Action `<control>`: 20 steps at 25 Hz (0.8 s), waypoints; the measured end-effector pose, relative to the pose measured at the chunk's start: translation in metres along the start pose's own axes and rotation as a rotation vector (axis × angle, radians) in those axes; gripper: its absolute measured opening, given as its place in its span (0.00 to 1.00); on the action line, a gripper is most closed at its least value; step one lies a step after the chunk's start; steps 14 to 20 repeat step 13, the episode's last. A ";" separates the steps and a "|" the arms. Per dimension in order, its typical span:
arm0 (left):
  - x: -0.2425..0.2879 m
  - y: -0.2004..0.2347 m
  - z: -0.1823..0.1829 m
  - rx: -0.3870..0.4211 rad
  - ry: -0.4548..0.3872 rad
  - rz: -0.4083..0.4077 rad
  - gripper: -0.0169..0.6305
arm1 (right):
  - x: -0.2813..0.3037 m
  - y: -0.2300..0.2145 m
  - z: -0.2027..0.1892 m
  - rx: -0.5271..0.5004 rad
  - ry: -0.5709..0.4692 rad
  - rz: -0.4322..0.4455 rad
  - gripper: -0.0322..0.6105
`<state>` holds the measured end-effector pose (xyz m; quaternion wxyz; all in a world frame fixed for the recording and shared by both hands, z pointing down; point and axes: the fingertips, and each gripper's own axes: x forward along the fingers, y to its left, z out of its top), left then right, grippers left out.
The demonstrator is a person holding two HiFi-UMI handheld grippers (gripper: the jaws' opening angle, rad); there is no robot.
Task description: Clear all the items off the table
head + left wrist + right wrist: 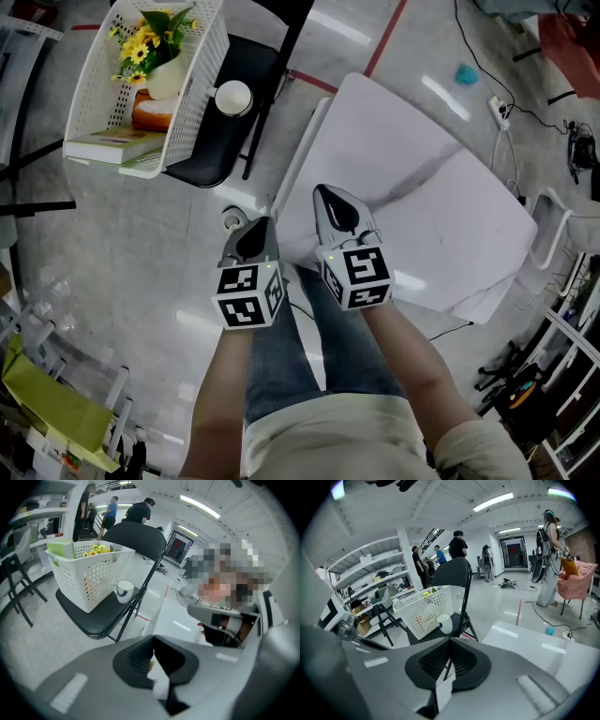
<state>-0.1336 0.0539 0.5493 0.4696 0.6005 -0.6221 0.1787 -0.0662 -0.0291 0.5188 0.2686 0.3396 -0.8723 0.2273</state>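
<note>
The white table [441, 225] shows a bare top in the head view. Left of it, a white basket [183, 84] stands on a black folding chair [220, 141], holding yellow flowers [150, 42], a book [117, 145] and other items. A white cup [233, 97] sits on the chair seat beside the basket. My left gripper [259, 225] hangs off the table's near left edge, shut and empty. My right gripper [325, 193] is over the table's near left corner, also shut with nothing in it. The basket [89, 573] and cup [124, 591] lie ahead in the left gripper view.
Cables and a power strip [497, 111] lie on the floor beyond the table, with a teal object [466, 73] near them. Shelving [370, 578] and several standing people [458, 545] are in the background. A pink-draped chair [576, 583] stands far right.
</note>
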 end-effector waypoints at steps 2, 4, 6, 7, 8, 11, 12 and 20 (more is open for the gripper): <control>0.001 -0.001 0.003 0.003 -0.002 -0.001 0.04 | -0.001 -0.001 -0.001 0.000 0.003 0.000 0.05; 0.002 -0.002 0.005 0.006 -0.003 -0.002 0.04 | -0.001 -0.002 -0.002 0.000 0.006 0.001 0.05; 0.003 -0.004 0.008 0.010 -0.004 -0.003 0.04 | -0.001 -0.003 -0.002 0.000 0.007 0.001 0.05; 0.004 -0.005 0.009 0.011 -0.005 -0.004 0.04 | -0.002 -0.003 -0.002 0.000 0.006 0.000 0.05; 0.004 -0.006 0.010 0.012 -0.006 -0.005 0.04 | -0.002 -0.003 -0.002 -0.002 0.005 0.000 0.05; 0.005 -0.009 0.012 0.015 -0.007 -0.008 0.04 | -0.004 -0.004 0.000 -0.003 0.002 0.000 0.05; 0.005 -0.010 0.012 0.016 -0.006 -0.008 0.04 | -0.005 -0.005 0.000 -0.004 0.001 0.001 0.05; 0.006 -0.011 0.013 0.017 -0.005 -0.009 0.04 | -0.005 -0.005 0.000 -0.004 0.001 0.001 0.05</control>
